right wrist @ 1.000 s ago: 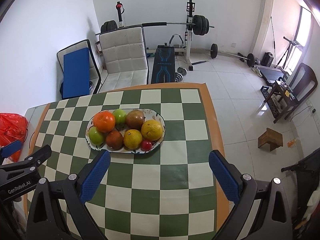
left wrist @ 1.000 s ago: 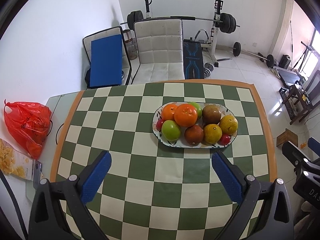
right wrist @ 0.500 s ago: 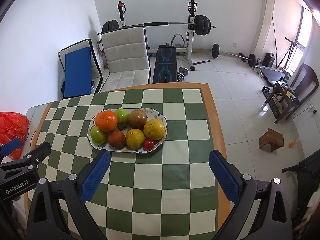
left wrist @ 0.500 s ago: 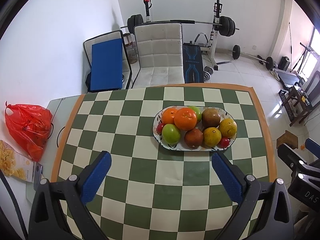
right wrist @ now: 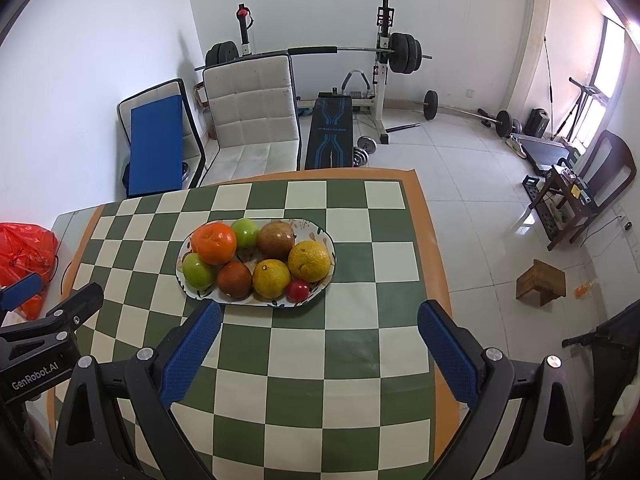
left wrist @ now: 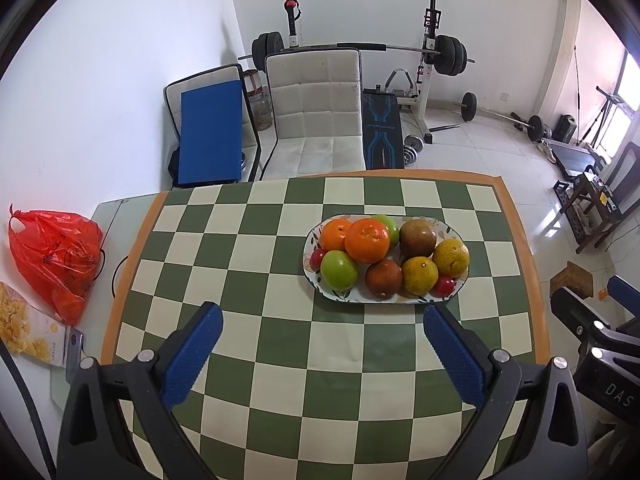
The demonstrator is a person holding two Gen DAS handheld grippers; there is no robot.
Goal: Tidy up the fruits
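An oval patterned plate (left wrist: 404, 300) (right wrist: 324, 236) sits on the green-and-white checkered table and holds several fruits: a large orange (left wrist: 367, 240) (right wrist: 213, 243) on top, green apples (left wrist: 339, 269) (right wrist: 198, 270), brown fruits (left wrist: 383, 278) (right wrist: 235, 279), yellow-green citrus (left wrist: 450, 257) (right wrist: 309, 261) and small red fruits (left wrist: 442, 286) (right wrist: 297, 291). My left gripper (left wrist: 322, 330) is open and empty, above the table in front of the plate. My right gripper (right wrist: 320, 326) is open and empty, in front of the plate and to its right.
A red plastic bag (left wrist: 56, 256) and a snack packet (left wrist: 28, 330) lie left of the table cloth. A white chair (left wrist: 316, 120) and a blue-padded chair (left wrist: 210, 132) stand behind the table. Gym gear fills the back of the room. The table's right edge (right wrist: 438, 280) is near.
Both grippers have drawn back and risen a little, so the plate looks smaller and farther. The fruits have not moved. Both grippers stay open.
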